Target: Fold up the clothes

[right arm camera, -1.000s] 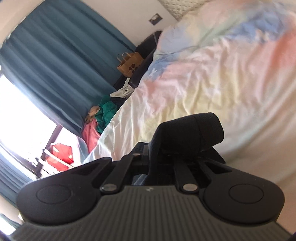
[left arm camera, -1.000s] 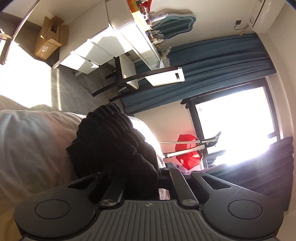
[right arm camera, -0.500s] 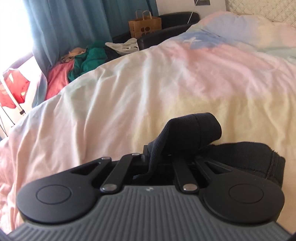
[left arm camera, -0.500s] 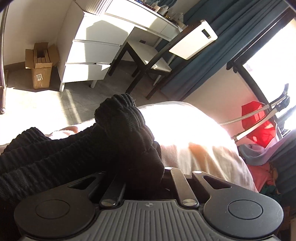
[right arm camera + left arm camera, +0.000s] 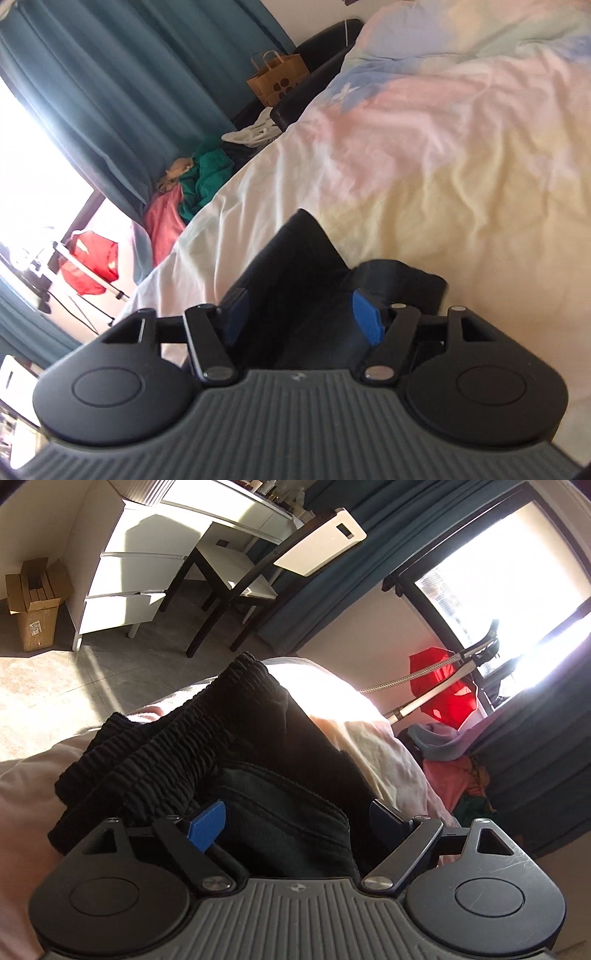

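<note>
No legible text anywhere.

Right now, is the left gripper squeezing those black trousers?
No, the left gripper is open, its blue-padded fingers spread wide either side of the black trousers on the bed.

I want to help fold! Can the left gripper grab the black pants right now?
Probably yes. The left gripper has its jaws spread wide, and the black pants lie on the bed right between them, with nothing in the way.
</note>
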The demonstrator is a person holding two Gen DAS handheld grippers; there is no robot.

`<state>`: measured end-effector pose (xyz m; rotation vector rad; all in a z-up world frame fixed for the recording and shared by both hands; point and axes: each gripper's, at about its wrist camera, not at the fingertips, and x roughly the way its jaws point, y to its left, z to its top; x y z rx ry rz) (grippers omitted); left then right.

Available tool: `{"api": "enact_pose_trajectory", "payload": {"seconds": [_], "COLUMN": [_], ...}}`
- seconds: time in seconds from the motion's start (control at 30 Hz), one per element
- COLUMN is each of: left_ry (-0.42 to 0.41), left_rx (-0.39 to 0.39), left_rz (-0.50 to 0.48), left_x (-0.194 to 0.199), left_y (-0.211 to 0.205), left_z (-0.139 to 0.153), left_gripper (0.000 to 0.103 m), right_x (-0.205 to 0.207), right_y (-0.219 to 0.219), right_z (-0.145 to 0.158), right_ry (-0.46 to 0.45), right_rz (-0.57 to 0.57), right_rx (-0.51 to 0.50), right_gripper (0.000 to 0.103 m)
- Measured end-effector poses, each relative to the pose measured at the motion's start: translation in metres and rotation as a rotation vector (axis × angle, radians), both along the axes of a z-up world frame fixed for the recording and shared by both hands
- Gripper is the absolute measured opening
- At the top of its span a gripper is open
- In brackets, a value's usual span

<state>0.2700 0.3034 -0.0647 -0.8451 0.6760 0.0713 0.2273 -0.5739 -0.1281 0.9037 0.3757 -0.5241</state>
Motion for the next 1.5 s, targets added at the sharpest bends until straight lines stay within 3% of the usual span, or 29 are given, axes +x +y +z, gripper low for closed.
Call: {"api": "enact_pose_trajectory", "payload": {"seconds": [0.07, 0.2, 0.33, 0.4, 0.57, 0.7, 0.73, 0.77, 0.8, 0.83, 0.87, 0.97, 1.27, 1.5], "left_ry": [0.01, 0.058, 0.047, 0.012, -0.076, -0.095, -0.092, -0.09, -0.088, -0.09, -0.092, -0.109, -0.218, -0.168], "left_rx": [-0.071, -0.273, -0.455, -0.472, -0.299, -0.177, -0.151, -0.159, -0.177, -0.198, -0.22, -0.185, -0.075, -0.039], "left_rz": [-0.015, 0.027, 0.123, 0.153, 0.305, 0.404, 0.435, 0.473, 0.513, 0.534, 0.549, 0.512, 0.365, 0.294], "left_x": [-0.032, -0.077, -0.085, -0.08, -0.057, -0.032, -0.028, -0.028, -0.028, -0.03, -0.033, -0.032, -0.078, -0.161], "left_y": [0.002, 0.011, 0.022, 0.022, 0.007, -0.012, -0.018, -0.019, -0.019, -0.016, -0.013, -0.009, -0.003, 0.021], "left_z": [-0.012, -0.06, -0.108, -0.112, -0.101, -0.099, -0.095, -0.091, -0.088, -0.083, -0.078, -0.048, 0.048, 0.086], "left_gripper": [0.097, 0.097, 0.097, 0.1, 0.099, 0.097, 0.083, 0.058, 0.052, 0.041, 0.032, 0.017, 0.012, 0.012], "right_x": [-0.027, -0.058, -0.058, -0.05, -0.008, 0.024, 0.032, 0.04, 0.043, 0.046, 0.043, 0.03, -0.058, -0.141], "right_y": [0.006, 0.024, 0.033, 0.03, 0.017, 0.018, 0.021, 0.024, 0.025, 0.026, 0.025, 0.024, 0.036, 0.048], "right_z": [-0.012, -0.048, -0.07, -0.074, -0.089, -0.088, -0.085, -0.081, -0.079, -0.076, -0.074, -0.06, -0.034, -0.05], "right_ry": [-0.029, -0.068, -0.086, -0.111, -0.166, -0.154, -0.115, -0.074, -0.049, -0.026, -0.027, -0.041, -0.091, -0.092], "right_rz": [0.0, 0.056, 0.043, 0.03, 0.033, -0.021, -0.042, -0.062, -0.076, -0.089, -0.096, -0.102, -0.13, -0.137], "right_rx": [0.085, 0.284, 0.36, 0.368, 0.367, 0.261, 0.216, 0.172, 0.156, 0.145, 0.144, 0.129, 0.235, 0.38], "right_gripper": [0.066, 0.067, 0.066, 0.067, 0.068, 0.065, 0.056, 0.049, 0.03, 0.022, 0.019, 0.013, 0.012, 0.012]}}
